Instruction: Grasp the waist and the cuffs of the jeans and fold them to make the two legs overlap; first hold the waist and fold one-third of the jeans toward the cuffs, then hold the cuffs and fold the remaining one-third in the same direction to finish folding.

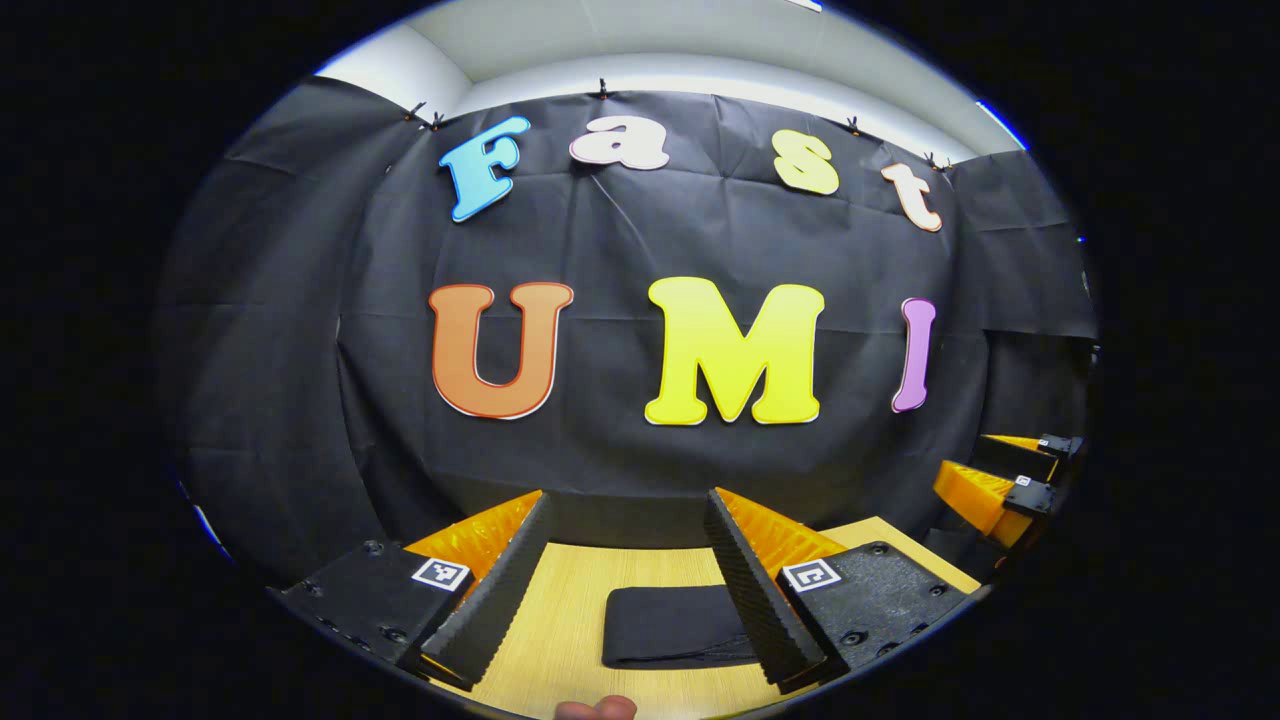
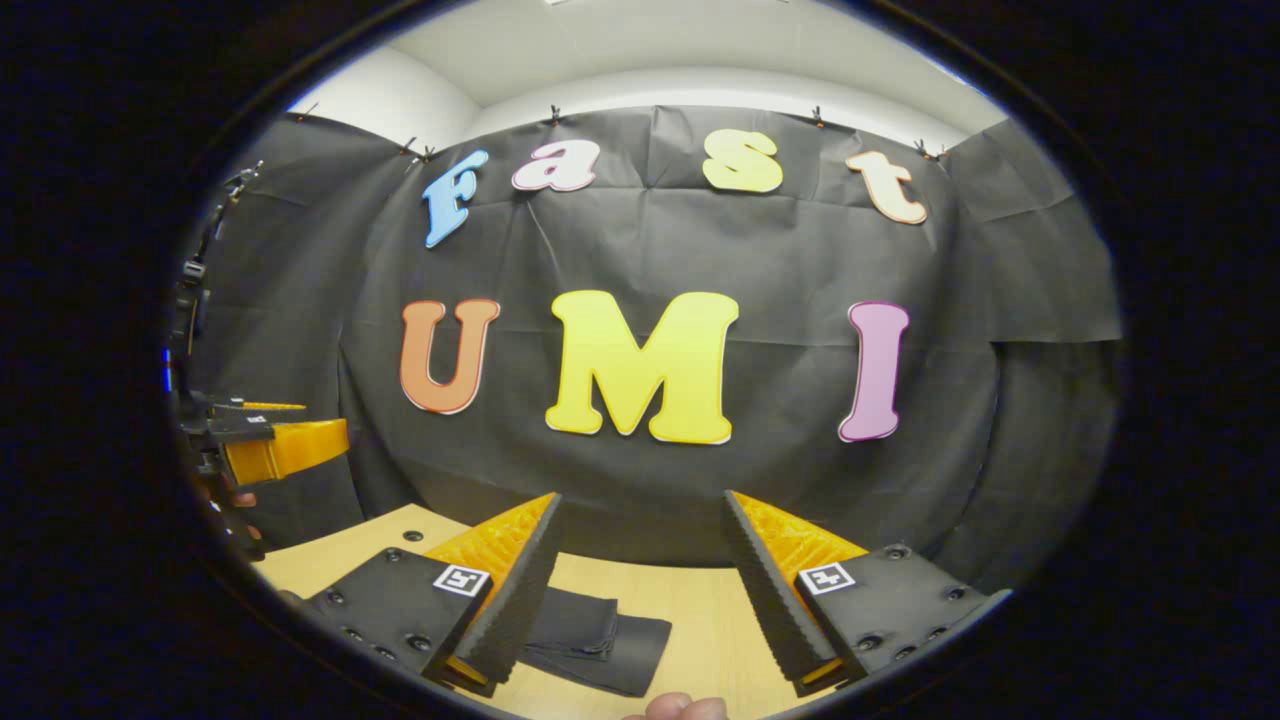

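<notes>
The jeans [image 1: 672, 626] are dark and lie folded into a compact flat bundle on the wooden table [image 1: 560, 620]. In the left gripper view my left gripper [image 1: 625, 585] hovers above them, open, with the bundle showing between its fingers and nothing held. In the right gripper view the same jeans [image 2: 600, 640] lie low and left, with layered edges stacked on each other. My right gripper [image 2: 640, 590] is open and empty above the table [image 2: 700, 620]. Each gripper appears at the far edge of the other's view: the right gripper [image 1: 1005, 490] and the left gripper [image 2: 270, 445].
The black cloth wall [image 1: 640, 400] stands just behind the table's far edge. A fingertip [image 1: 595, 709] shows at the bottom of the left gripper view, and another fingertip [image 2: 680, 708] at the bottom of the right gripper view.
</notes>
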`<action>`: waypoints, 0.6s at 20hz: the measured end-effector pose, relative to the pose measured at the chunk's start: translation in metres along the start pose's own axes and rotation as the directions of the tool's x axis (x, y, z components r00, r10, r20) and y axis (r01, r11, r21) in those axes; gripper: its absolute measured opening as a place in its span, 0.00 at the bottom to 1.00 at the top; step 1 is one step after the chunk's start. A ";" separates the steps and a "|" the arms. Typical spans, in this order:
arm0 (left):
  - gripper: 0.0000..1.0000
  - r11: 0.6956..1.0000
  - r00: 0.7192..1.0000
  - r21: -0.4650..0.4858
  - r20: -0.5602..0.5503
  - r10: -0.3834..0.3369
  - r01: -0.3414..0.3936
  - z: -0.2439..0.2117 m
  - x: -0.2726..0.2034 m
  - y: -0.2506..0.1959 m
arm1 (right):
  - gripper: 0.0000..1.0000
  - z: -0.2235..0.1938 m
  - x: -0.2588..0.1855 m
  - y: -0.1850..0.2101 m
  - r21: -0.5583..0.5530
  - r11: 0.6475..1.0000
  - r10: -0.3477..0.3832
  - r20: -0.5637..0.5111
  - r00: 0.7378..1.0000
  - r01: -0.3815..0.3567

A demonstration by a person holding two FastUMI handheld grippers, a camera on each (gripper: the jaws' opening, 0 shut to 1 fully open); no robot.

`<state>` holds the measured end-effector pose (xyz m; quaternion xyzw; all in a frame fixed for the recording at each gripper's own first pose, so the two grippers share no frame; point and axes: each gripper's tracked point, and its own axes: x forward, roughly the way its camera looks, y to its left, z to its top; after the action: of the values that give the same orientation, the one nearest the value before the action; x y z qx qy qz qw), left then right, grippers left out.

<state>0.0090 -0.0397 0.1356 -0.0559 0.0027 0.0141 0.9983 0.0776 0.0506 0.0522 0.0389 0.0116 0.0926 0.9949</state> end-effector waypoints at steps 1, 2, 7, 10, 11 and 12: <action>0.98 1.000 1.000 0.004 0.007 0.001 -0.001 0.000 -0.006 0.001 | 0.94 0.000 -0.003 0.001 0.003 1.000 -0.006 0.004 1.000 0.006; 0.98 1.000 1.000 0.004 0.015 0.003 -0.003 -0.001 -0.012 0.003 | 0.94 -0.003 -0.007 0.002 0.007 1.000 -0.011 0.001 1.000 0.011; 0.98 1.000 1.000 -0.029 -0.005 -0.004 0.003 -0.016 -0.020 0.001 | 0.94 -0.018 -0.021 0.004 -0.010 1.000 -0.016 -0.034 0.999 0.016; 0.98 1.000 1.000 -0.022 -0.002 -0.006 0.006 -0.016 -0.019 0.002 | 0.94 -0.024 -0.026 0.001 -0.004 1.000 -0.031 -0.052 0.998 0.031; 0.98 1.000 1.000 -0.021 -0.001 -0.007 0.007 -0.016 -0.019 0.003 | 0.93 -0.025 -0.028 -0.001 -0.009 0.999 -0.035 -0.057 0.998 0.034; 0.98 1.000 1.000 -0.020 0.000 -0.009 0.009 -0.016 -0.019 0.002 | 0.94 -0.024 -0.029 -0.002 -0.016 0.999 -0.038 -0.058 0.998 0.037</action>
<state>-0.0101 -0.0401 0.1201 -0.0660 0.0021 0.0094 0.9978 0.0491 0.0448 0.0285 0.0284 0.0404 0.0749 0.9960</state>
